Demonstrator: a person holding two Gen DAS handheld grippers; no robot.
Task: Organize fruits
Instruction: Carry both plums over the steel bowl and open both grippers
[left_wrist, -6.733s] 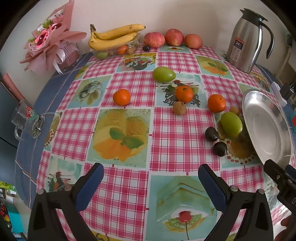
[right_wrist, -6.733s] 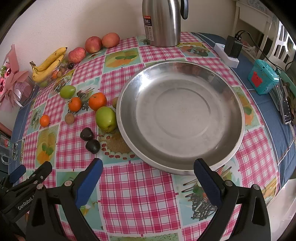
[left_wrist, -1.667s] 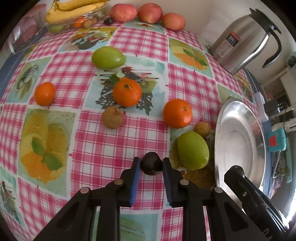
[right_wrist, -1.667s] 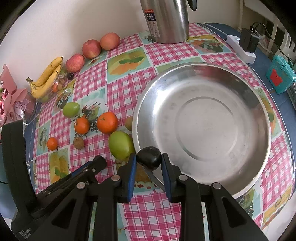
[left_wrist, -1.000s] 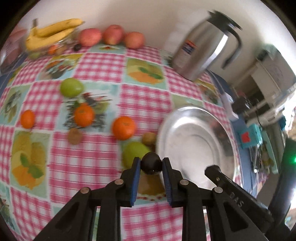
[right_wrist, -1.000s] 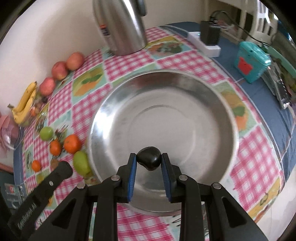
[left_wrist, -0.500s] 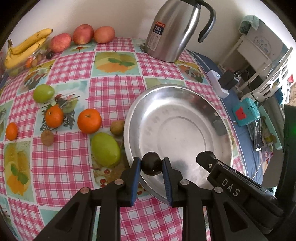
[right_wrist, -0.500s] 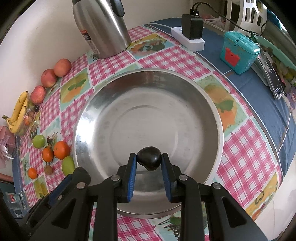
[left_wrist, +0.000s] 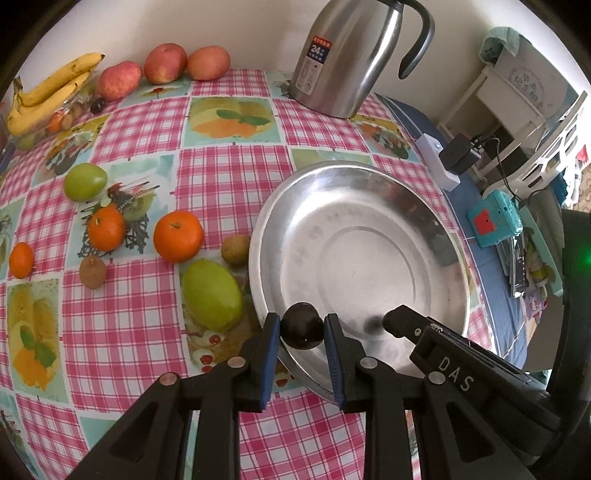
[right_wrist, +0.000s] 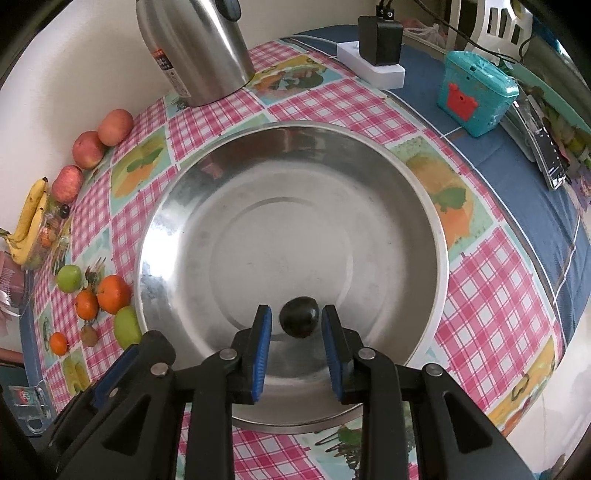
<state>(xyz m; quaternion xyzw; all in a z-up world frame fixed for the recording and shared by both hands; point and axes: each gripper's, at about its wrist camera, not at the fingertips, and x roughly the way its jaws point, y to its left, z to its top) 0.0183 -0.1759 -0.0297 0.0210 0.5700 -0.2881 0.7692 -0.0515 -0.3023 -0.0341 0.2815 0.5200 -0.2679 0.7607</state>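
My left gripper (left_wrist: 302, 328) is shut on a dark plum (left_wrist: 302, 325) and holds it over the near left rim of the steel plate (left_wrist: 424, 206). My right gripper (right_wrist: 295, 319) has its jaws slightly apart around a second dark plum (right_wrist: 299, 316) that rests on the plate (right_wrist: 369, 184); small gaps show on both sides. A green mango (left_wrist: 212, 294), several oranges (left_wrist: 178, 236), a kiwi (left_wrist: 92, 272) and a green fruit (left_wrist: 85, 182) lie on the checked cloth left of the plate.
A steel thermos jug (left_wrist: 351, 55) stands behind the plate. Apples (left_wrist: 165, 63) and bananas (left_wrist: 48, 92) sit along the far wall. A power strip with charger (right_wrist: 380, 55), a teal box (right_wrist: 476, 96) and clutter lie to the right.
My right gripper's jaws have parted a little and its plum now sits on the plate. My left gripper, still holding its plum, stays at the plate's rim.
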